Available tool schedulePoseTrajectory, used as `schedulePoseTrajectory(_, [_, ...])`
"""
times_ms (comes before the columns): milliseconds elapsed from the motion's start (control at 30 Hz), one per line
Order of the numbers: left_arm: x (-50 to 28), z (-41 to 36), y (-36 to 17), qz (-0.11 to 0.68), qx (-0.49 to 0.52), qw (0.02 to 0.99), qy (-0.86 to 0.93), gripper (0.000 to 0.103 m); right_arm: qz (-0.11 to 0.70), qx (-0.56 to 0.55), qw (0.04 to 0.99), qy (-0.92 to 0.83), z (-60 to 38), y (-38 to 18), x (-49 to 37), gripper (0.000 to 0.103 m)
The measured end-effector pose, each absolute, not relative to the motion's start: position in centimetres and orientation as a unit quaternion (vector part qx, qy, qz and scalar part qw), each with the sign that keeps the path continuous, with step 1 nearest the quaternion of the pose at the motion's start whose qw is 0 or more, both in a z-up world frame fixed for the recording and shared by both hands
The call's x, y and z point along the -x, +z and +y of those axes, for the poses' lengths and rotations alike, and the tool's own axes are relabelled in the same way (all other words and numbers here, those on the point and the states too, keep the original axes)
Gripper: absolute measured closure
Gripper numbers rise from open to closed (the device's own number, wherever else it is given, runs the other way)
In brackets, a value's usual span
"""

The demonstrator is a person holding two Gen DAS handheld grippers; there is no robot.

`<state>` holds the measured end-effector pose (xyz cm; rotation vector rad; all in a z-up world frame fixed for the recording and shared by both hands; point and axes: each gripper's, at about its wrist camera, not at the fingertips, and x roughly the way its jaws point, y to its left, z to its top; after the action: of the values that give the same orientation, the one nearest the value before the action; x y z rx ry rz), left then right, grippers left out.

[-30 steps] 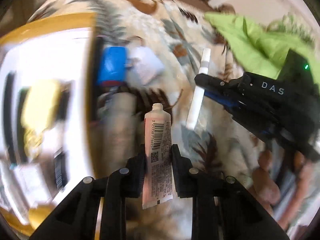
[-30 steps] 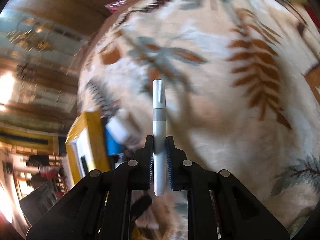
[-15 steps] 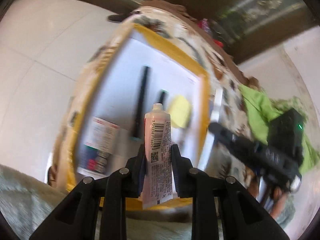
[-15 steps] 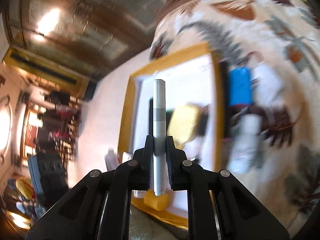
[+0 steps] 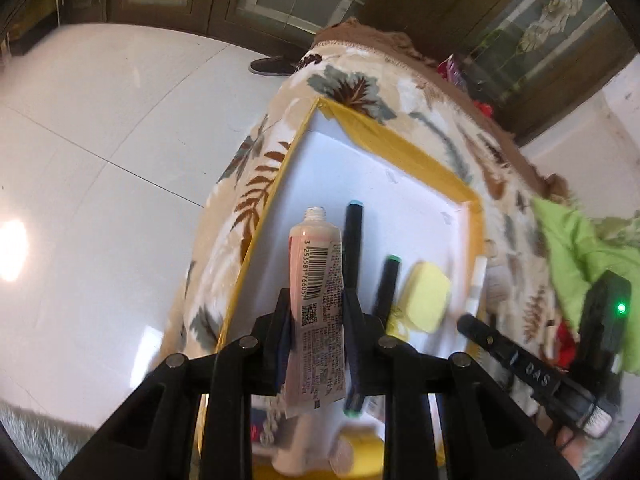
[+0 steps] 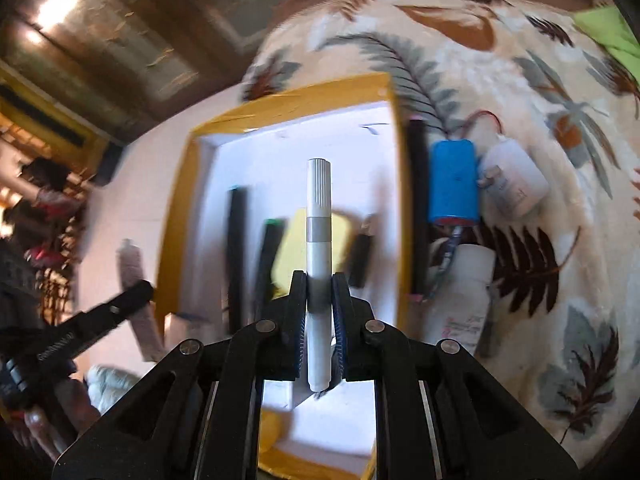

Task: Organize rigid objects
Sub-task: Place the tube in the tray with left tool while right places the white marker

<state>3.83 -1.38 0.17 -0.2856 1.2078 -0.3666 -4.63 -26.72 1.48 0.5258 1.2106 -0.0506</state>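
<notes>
My left gripper (image 5: 316, 300) is shut on a pale pink tube (image 5: 316, 280) with a barcode and no cap, held above the white tray with a yellow rim (image 5: 404, 148). My right gripper (image 6: 319, 284) is shut on a white marker (image 6: 319, 216), also over that tray (image 6: 292, 100). Inside the tray lie black markers (image 5: 354, 236) and a yellow block (image 5: 426, 296). In the left wrist view the right gripper (image 5: 476, 326) with its white marker (image 5: 476, 284) hangs at the tray's right rim. In the right wrist view the left gripper (image 6: 136, 298) and its tube (image 6: 130, 264) appear left of the tray.
The tray sits on a leaf-patterned blanket (image 6: 520, 80). Right of the tray lie a black bar (image 6: 418, 208), a blue cylinder with wires (image 6: 454, 182), a small white jar (image 6: 512, 182) and a white bottle (image 6: 462, 300). A green cloth (image 5: 580, 248) lies further right. White tiled floor (image 5: 100, 160) borders the blanket's left edge.
Both grippers have swung from over the blanket to above the yellow-rimmed tray, rolling as they went. Each keeps hold of its object: tube in the left, white marker in the right.
</notes>
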Motion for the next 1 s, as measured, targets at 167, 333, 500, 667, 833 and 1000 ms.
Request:
schedulePoseTrajectory(167, [-4.7, -2.6, -2.4, 0.583, 0.106, 0.792, -0.148, 0.081, 0.611, -0.213, 0.759, -0.076, -25.9, -1.1, 4.2, 0.091])
schedulePoseTrajectory(333, [-5.4, -4.1, -3.0, 0.574, 0.068, 0.806, -0.127, 0.081, 0.616, -0.211, 0.755, -0.084, -25.5, -2.1, 3.7, 0.086])
schedulePoseTrajectory(500, [-6.8, -5.2, -3.1, 0.565, 0.070, 0.811, -0.137, 0.079, 0.610, -0.208, 0.761, -0.078, -25.5, -2.1, 3.7, 0.086])
schedulePoseTrajectory(667, [-5.7, -5.1, -2.4, 0.557, 0.102, 0.806, -0.173, 0.050, 0.591, -0.205, 0.777, -0.064, -25.4, -1.2, 4.4, 0.078])
schedulePoseTrajectory(833, [-2.4, -3.6, -0.3, 0.524, 0.103, 0.826, -0.181, 0.042, 0.555, -0.208, 0.803, -0.064, -25.8, 1.4, 6.5, 0.065])
schedulePoseTrajectory(1000, [2.4, -2.2, 1.5, 0.498, 0.124, 0.828, -0.226, 0.042, 0.537, -0.213, 0.815, -0.048, -26.1, 3.9, 8.6, 0.063])
